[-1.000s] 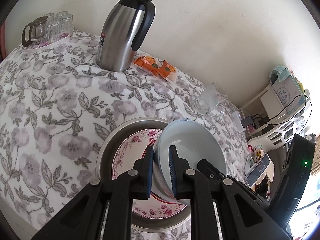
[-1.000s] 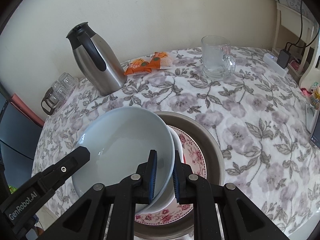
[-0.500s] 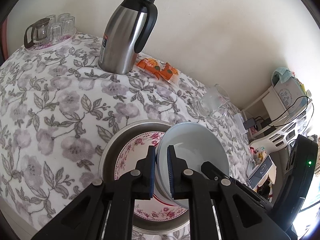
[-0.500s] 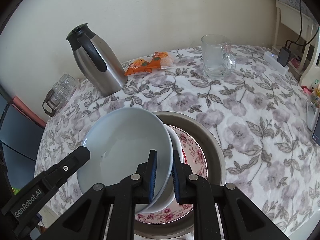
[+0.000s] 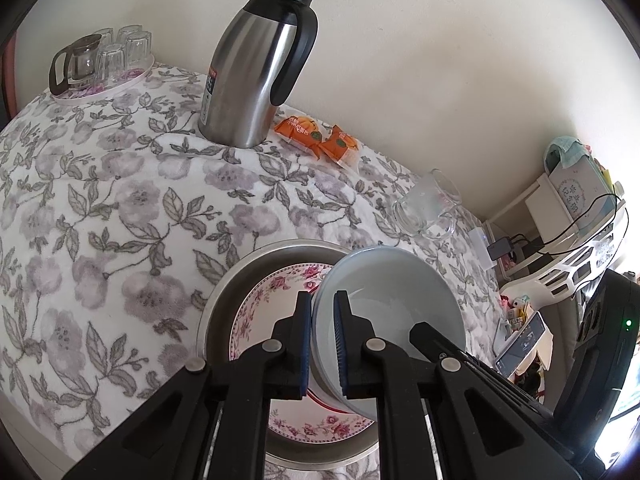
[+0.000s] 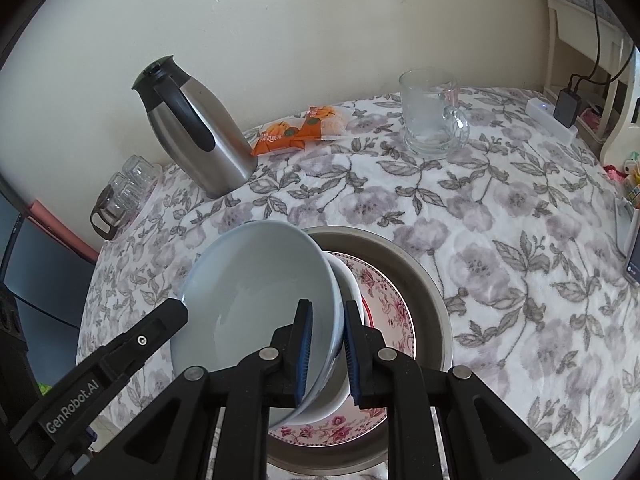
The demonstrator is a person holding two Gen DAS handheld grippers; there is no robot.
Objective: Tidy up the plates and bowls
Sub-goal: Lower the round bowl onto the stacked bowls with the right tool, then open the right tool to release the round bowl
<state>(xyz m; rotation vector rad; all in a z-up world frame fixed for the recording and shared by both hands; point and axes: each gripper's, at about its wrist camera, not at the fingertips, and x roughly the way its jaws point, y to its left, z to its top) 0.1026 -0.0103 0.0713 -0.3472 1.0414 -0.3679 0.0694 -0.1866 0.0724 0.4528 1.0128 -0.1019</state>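
Your left gripper (image 5: 323, 344) and right gripper (image 6: 326, 354) each have their jaws clenched on opposite rims of the pale blue bowl (image 6: 260, 300), holding it tilted over a floral plate (image 5: 276, 292) inside a metal basin (image 6: 424, 280) on the floral-clothed worktop (image 5: 100, 200), with a steel carafe (image 5: 256, 68) standing behind.

Soft even daylight, faint shadows, sharp focus; fisheye bends edges, dark vignette corners.
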